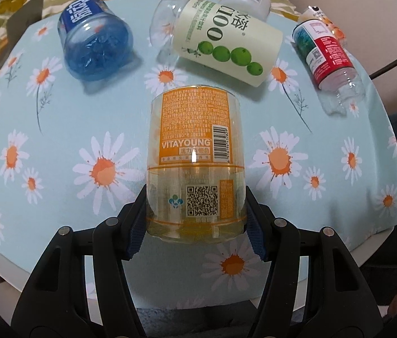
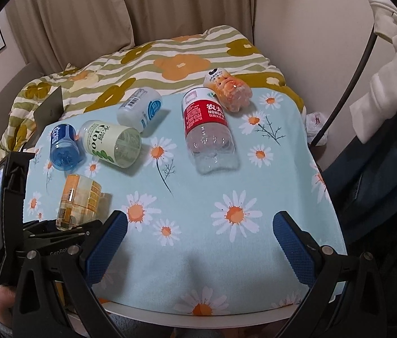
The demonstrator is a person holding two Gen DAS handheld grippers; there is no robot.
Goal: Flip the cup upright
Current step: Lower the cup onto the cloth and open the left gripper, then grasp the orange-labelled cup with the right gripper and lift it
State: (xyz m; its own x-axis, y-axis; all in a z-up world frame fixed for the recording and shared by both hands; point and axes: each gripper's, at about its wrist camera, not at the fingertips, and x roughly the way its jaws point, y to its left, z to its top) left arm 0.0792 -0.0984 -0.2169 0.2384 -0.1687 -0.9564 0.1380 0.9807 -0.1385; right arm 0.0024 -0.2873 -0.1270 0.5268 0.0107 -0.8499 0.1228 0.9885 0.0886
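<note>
Daisy-print tablecloth point(image 2: 198, 259) fills both views, five more cut-bottle cups lying scattered toward the top. Your left gripper point(image 1: 195, 214) is clamped on the orange VITAYOUNG cup point(image 1: 195, 157) at centre frame of the left view, pads point(image 1: 256, 239) squeezing its clear lower end. Your right gripper point(image 2: 199, 242) hangs at the bottom of its own frame, jaws spread wide, holding nothing.

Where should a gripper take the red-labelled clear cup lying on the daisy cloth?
Grip the red-labelled clear plastic cup across its labelled middle, coming from above with fingers either side. It lies on its side, long axis running away from the open right gripper, so the round flanks are exposed.
</note>
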